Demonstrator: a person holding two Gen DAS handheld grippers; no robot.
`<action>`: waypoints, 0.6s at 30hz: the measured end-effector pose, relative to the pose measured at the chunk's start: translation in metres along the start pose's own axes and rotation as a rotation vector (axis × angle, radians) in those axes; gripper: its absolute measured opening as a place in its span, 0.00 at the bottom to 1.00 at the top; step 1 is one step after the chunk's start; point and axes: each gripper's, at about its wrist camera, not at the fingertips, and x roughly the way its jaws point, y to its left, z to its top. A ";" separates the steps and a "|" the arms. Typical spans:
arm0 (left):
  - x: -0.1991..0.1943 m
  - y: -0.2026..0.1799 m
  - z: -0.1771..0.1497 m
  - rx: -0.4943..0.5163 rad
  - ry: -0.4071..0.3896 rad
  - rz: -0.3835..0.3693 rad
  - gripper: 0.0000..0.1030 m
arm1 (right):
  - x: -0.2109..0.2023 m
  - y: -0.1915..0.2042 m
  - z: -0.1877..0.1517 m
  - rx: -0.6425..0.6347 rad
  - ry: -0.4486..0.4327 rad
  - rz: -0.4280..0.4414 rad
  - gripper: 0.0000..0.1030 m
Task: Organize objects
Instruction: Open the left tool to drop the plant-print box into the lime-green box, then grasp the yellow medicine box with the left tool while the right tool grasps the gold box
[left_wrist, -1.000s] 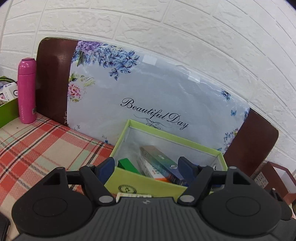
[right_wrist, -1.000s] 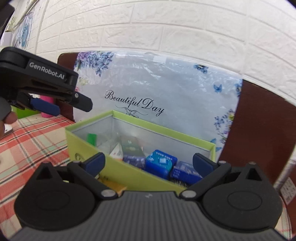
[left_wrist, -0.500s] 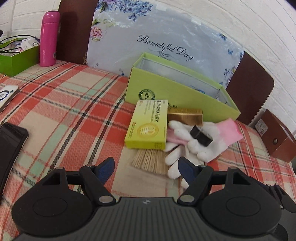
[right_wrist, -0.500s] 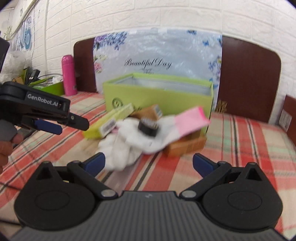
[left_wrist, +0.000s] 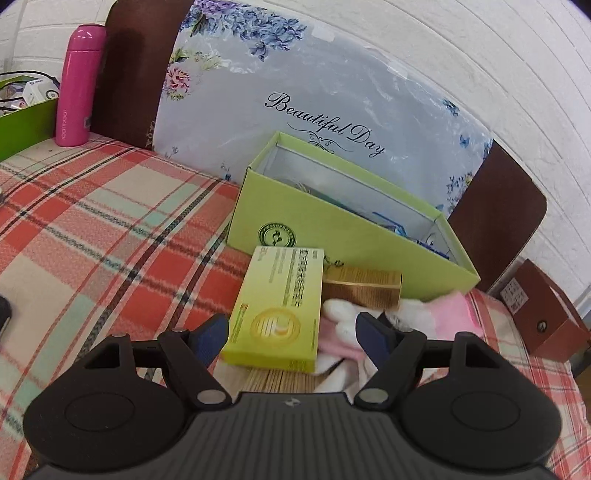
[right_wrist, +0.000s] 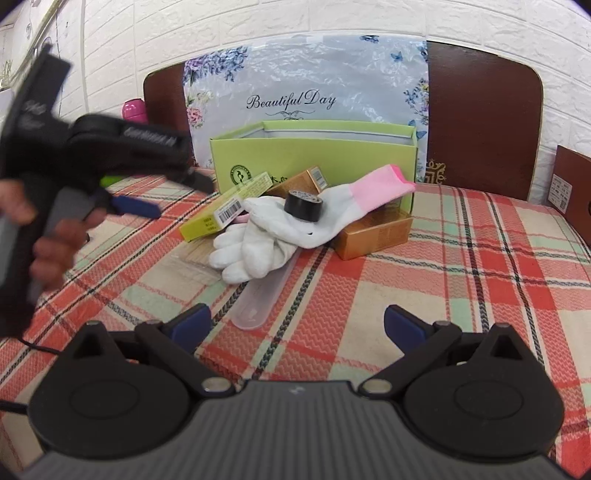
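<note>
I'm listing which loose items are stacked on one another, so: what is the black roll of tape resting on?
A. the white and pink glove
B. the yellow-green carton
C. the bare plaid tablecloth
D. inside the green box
A: in the right wrist view the black roll of tape sits on the palm of the white and pink glove, outside the green box.

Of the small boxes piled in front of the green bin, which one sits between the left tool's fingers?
The yellow-green box: it lies flat between the open left tool. The gold box sits beyond it, against the green bin.
</note>
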 end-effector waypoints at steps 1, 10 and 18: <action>0.007 -0.001 0.004 0.005 0.003 -0.005 0.77 | 0.000 -0.001 -0.001 0.006 0.005 -0.002 0.99; 0.029 0.013 0.004 0.048 0.081 0.013 0.66 | 0.003 -0.005 0.001 0.014 0.008 -0.010 0.91; -0.032 0.025 -0.028 0.100 0.099 -0.007 0.47 | 0.035 -0.009 0.042 -0.078 -0.033 -0.017 0.66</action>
